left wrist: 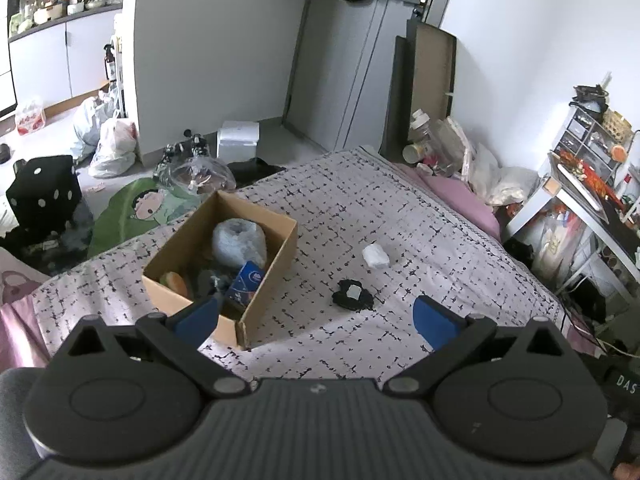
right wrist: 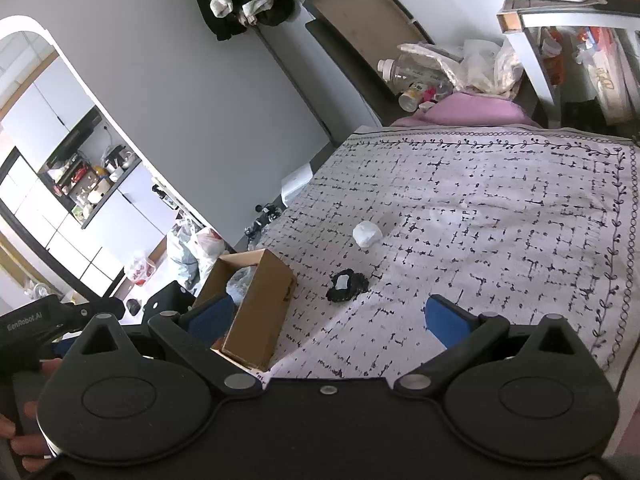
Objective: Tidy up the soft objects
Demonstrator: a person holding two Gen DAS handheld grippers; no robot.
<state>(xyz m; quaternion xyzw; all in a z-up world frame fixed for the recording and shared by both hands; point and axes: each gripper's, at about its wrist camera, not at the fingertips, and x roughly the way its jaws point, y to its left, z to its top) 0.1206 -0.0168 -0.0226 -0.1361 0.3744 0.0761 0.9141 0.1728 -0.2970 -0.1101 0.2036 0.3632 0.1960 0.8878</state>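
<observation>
A: Where do things stand with the soft objects?

B: Two are loose on the bed [left wrist: 400,208]: a black bundle [left wrist: 352,295] with a pale tag on top, and a white wad [left wrist: 375,256] just beyond it, toward one o'clock in the left wrist view. The cardboard box [left wrist: 276,264] sits at about ten o'clock from the bundle, near the bed's edge, already holding a bubble-wrap roll [left wrist: 239,242], a blue packet [left wrist: 247,282] and something orange. I judge the box is the collecting place, which is why it is parked within easy reach of both tools.

A: And the grippers?

B: The left gripper [left wrist: 316,316] hangs above the bed with its jaws spread wide and nothing between them; one blue pad overlaps the box's near corner in the picture. The right gripper [right wrist: 327,316] is likewise wide apart and empty, aimed so the bundle lies near twelve o'clock, close ahead of its jaws.

A: So which goes first?

B: Probably the bundle, being nearest. It looks limp, so a pinch across its middle should gather it; the risk is a loose fold trailing out on the way to the box.
</observation>
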